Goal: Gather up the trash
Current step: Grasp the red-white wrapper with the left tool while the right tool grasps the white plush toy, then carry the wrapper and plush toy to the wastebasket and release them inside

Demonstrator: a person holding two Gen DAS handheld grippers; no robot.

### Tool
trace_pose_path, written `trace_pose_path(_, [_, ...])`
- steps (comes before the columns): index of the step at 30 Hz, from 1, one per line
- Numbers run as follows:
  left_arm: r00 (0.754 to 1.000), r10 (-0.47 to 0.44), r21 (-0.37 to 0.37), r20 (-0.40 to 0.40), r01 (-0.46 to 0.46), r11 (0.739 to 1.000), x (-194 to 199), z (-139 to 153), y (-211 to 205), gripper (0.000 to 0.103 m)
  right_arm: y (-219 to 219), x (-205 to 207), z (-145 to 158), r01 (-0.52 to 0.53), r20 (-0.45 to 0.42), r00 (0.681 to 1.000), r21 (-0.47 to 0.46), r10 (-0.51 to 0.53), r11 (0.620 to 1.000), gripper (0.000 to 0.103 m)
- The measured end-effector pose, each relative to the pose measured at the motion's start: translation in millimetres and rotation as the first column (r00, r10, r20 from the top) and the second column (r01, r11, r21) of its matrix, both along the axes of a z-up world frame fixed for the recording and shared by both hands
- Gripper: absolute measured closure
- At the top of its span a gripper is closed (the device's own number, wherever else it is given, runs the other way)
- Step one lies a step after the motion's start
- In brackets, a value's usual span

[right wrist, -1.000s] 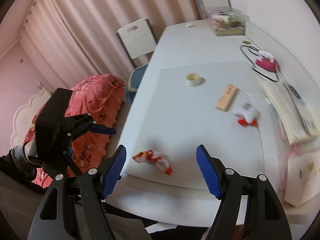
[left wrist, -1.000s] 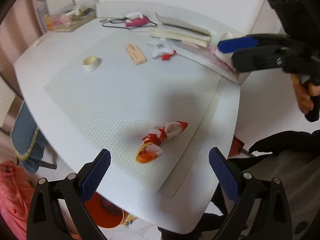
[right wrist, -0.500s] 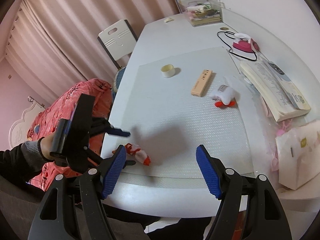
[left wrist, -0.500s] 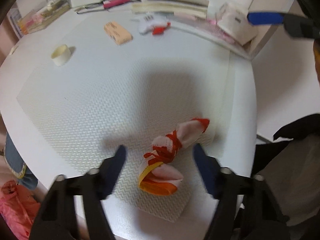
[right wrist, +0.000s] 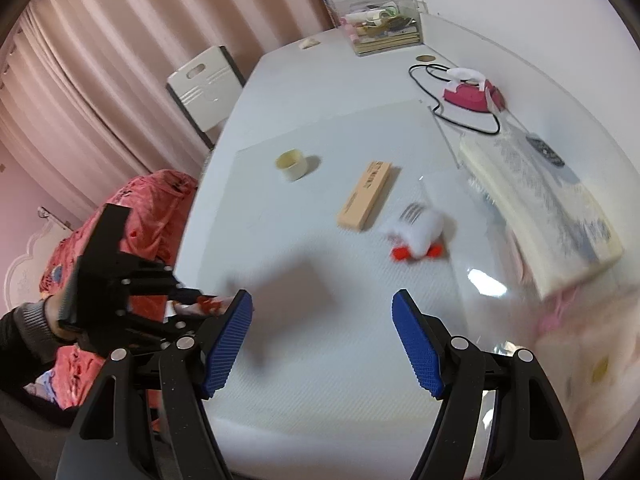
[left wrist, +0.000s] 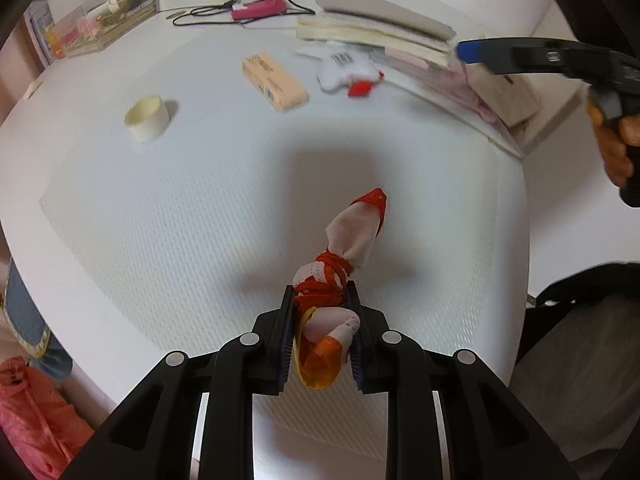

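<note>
My left gripper [left wrist: 320,312] is pinching the crumpled red, white and orange wrapper [left wrist: 336,280] at its red-banded middle, pads pressed against both sides. The orange end sticks back between my fingers and the white, red-tipped end points forward over the textured white mat [left wrist: 200,208] at the near edge of the table [left wrist: 516,216]. I cannot tell whether the wrapper touches the mat.

My right gripper [right wrist: 322,344] is spread wide with nothing between its blue pads [right wrist: 230,344], hovering above the mat.

Farther out on the mat sit a small roll of tape [left wrist: 146,117], a tan oblong box [left wrist: 275,81] and, just beside it, a crumpled white scrap with red bits [left wrist: 348,74]. Behind these lie stacked books [left wrist: 376,32] and a pink device with a black cord [left wrist: 258,4], with a clear plastic box [left wrist: 108,16] in the far corner. A white chair [right wrist: 202,86] stands at the table's side, before pink curtains [right wrist: 100,60].
</note>
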State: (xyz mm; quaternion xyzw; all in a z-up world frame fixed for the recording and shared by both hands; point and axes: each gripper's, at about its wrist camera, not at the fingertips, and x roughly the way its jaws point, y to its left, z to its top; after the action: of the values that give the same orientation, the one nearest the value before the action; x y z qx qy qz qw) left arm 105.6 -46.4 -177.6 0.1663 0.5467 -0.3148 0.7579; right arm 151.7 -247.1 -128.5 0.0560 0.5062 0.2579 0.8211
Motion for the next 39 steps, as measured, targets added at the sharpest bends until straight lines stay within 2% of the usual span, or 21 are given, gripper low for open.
trace_pose_path(11, [0.999, -0.041, -0.022, 0.019, 0.041, 0.999, 72, -3, -8, 0.078, 2, 64, -41, 0.001, -0.012, 1.0, -0.138, -0.002, 0.99, 0.031])
trace_pose_path(17, [1.0, -0.028, -0.032, 0.001, 0.028, 0.999, 87, -9, 3, 0.078, 13, 84, -61, -0.031, -0.009, 1.0, -0.207, 0.029, 0.978, 0.031])
trace_pose_path(19, [1.0, -0.027, -0.035, -0.005, 0.027, 0.999, 88, -12, 3, 0.078, 16, 89, -69, -0.05, -0.02, 0.999, -0.231, 0.047, 0.972, 0.035])
trace_pose_path(21, [1.0, -0.025, -0.038, -0.012, 0.024, 0.999, 88, -13, 4, 0.078, 16, 92, -76, -0.054, -0.023, 0.999, -0.256, 0.049, 0.965, 0.053])
trace_pose_path(23, [1.0, -0.02, -0.037, -0.017, 0.02, 0.999, 89, -15, 4, 0.078, 14, 95, -80, -0.068, -0.034, 0.998, -0.259, 0.061, 0.964, 0.057])
trace_pose_path(29, [1.0, 0.004, -0.046, -0.029, -0.005, 0.999, 90, -18, 6, 0.078, 15, 94, -83, -0.107, -0.029, 0.994, -0.277, 0.103, 0.955, 0.064])
trace_pose_path(31, [0.999, 0.014, -0.05, -0.031, -0.015, 0.999, 89, -18, 6, 0.078, 11, 93, -80, -0.096, -0.03, 0.995, -0.257, 0.091, 0.962, 0.066])
trace_pose_path(39, [1.0, 0.024, -0.059, 0.01, -0.024, 0.998, 71, 7, 8, 0.078, 16, 61, -45, -0.139, -0.012, 0.99, -0.179, 0.14, 0.974, 0.069])
